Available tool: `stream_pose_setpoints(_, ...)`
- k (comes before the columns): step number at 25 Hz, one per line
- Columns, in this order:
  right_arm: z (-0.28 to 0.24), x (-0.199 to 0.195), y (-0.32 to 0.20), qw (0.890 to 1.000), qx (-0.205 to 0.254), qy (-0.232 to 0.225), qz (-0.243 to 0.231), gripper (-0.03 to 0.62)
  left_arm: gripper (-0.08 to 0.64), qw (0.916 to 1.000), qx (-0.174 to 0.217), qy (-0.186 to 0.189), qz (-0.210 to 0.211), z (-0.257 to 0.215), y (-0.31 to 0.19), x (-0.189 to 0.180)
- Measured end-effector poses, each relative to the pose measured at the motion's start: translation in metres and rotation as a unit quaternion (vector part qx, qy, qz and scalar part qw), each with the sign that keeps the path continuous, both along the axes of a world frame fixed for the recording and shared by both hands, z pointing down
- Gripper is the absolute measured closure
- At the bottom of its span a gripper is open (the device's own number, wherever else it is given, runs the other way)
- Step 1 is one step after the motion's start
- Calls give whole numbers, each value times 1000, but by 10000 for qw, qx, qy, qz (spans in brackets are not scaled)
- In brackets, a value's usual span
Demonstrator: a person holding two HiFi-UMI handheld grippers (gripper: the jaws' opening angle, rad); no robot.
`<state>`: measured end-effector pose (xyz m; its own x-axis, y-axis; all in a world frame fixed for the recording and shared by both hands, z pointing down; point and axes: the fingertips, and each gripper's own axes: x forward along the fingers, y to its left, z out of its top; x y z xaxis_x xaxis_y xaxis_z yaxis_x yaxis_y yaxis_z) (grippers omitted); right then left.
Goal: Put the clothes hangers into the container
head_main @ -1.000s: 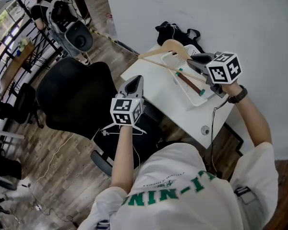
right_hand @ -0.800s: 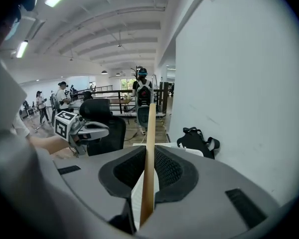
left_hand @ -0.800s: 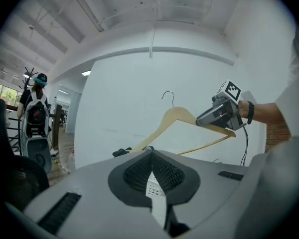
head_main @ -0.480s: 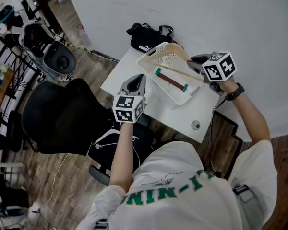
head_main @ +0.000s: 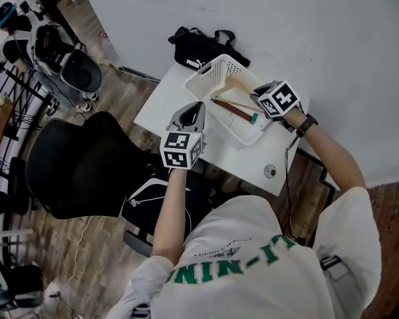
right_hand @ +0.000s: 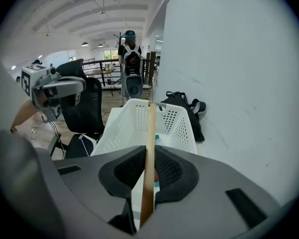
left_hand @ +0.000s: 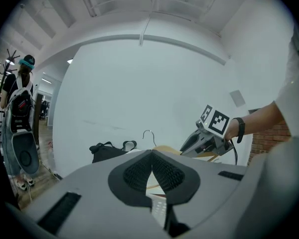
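The wooden hanger is pinched between the ribbed black pads of the right gripper, which are closed narrowly on its thin, pale, flat-edged strip. The strip runs straight out ahead of the fingertips and over the near rim of the basket. In the left gripper view a bent metal hook rises from the hanger's far end, beyond the fingers. The basket is white plastic and rectangular, and its walls are pierced with rows of small holes. It sits directly in front of and below the right fingers. Inside it lies a second hanger, a dark reddish bar with teal clips at its ends, just under the held strip. The basket rests on a white table with a smooth top. A soft black bag with looped straps slumps against the plain white wall beyond the basket, farther out than the fingertips reach. The left gripper hovers over the table's near edge, well apart from the basket. Its textured pads meet at the tips with nothing between them. Behind and below the left fingers stands a black office chair, and a thin white wire hanger lies on its seat.
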<state>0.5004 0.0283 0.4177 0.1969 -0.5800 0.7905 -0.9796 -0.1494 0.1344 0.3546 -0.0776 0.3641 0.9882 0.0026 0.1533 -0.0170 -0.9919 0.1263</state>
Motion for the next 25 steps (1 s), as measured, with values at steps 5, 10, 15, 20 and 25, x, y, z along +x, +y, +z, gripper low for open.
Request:
stream_pose_setpoints(5,23,-4,-22,9999,-84,86,-40,526,545,9999,-61,-55,-60,9,-3,1)
stream_pose_setpoints(10,36,-15,-31,9996,-222,31,-188,523,545,9997,-114,-178,-126,21,-5,-4)
stream_pose_setpoints(15,52,-30,-27,9984,-393,-167,-375,503,545,9994,-148,-252,-193,30,-4,-14)
stream_pose_setpoints(20,54,-53,-28,9964,-481,-274,-643,318,545,9992,-152,-259,-260,29,-3,-25)
stream_pose_setpoints(25,40,-75,-33,9955,-336,-287,-843,282,546,9989,-145,-243,-379,26,-4,-42)
